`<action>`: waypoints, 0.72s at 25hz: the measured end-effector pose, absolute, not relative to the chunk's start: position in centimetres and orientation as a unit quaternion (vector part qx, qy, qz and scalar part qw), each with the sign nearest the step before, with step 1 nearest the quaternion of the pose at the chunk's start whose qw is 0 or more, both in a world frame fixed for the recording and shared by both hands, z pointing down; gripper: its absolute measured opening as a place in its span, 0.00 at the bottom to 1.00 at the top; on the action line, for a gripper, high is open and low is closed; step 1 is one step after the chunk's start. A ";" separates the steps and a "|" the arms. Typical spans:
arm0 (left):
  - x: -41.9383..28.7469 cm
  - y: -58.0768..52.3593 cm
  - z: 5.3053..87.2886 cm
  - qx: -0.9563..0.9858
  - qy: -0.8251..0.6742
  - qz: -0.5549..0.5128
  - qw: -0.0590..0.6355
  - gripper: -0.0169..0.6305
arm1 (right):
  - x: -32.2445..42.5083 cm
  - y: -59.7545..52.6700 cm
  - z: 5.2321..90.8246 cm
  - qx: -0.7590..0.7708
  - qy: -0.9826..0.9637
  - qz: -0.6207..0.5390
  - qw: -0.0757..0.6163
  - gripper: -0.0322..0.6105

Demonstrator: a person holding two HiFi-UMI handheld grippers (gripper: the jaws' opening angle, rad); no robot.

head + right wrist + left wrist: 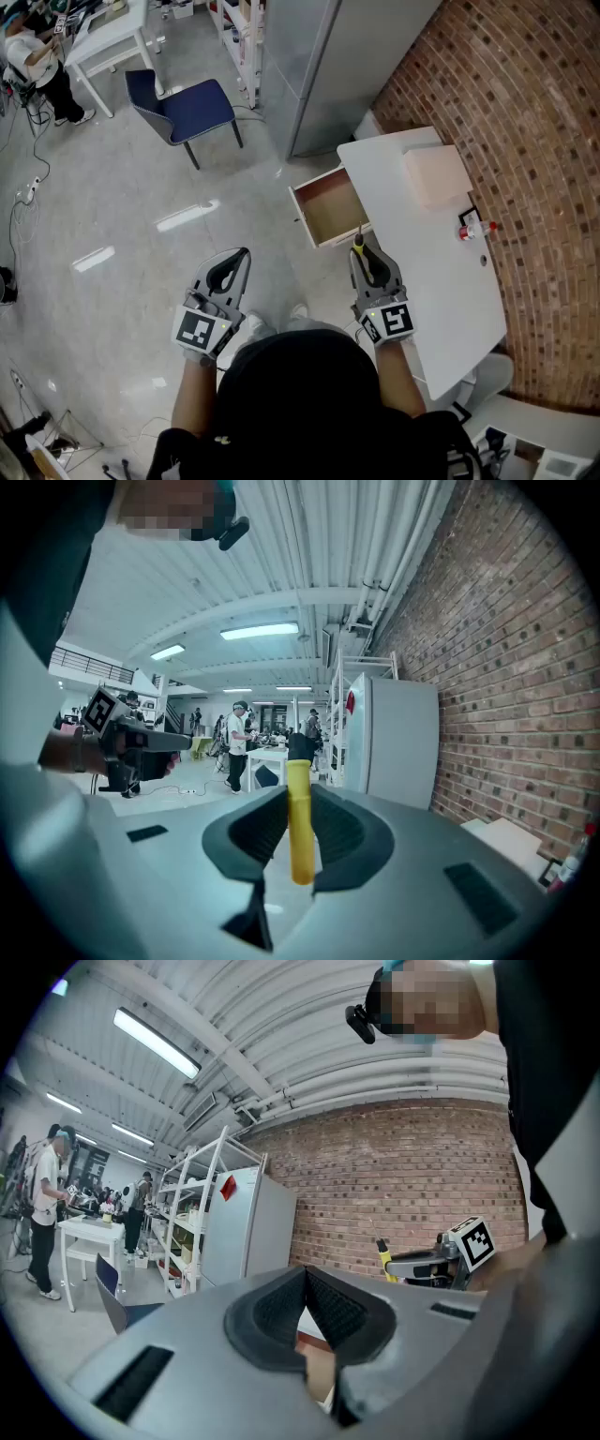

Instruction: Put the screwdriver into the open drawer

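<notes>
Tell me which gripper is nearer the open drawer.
Right. The right gripper, shut on the screwdriver, is just short of the drawer; the left gripper is over the floor, farther off to the left.

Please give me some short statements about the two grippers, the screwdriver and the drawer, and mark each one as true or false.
1. The right gripper is closed on the screwdriver. True.
2. The drawer is shut. False: it is pulled open.
3. The screwdriver lies inside the drawer. False: it is held in the right gripper.
4. The left gripper holds nothing. True.
</notes>
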State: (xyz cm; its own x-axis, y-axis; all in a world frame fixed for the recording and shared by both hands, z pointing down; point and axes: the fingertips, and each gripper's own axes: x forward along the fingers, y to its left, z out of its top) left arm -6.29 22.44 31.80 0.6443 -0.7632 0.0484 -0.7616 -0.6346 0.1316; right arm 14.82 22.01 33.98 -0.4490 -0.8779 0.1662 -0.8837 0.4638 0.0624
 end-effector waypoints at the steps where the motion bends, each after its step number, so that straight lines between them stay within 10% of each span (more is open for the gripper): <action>1: -5.5 22.5 31.6 0.905 -0.420 -0.004 0.067 0.03 | 15.5 22.0 34.1 0.518 -0.851 0.018 0.087 0.18; 18: 5.4 21.1 32.1 0.897 -0.435 0.030 0.067 0.03 | 26.0 21.0 35.2 0.500 -0.864 0.026 0.054 0.18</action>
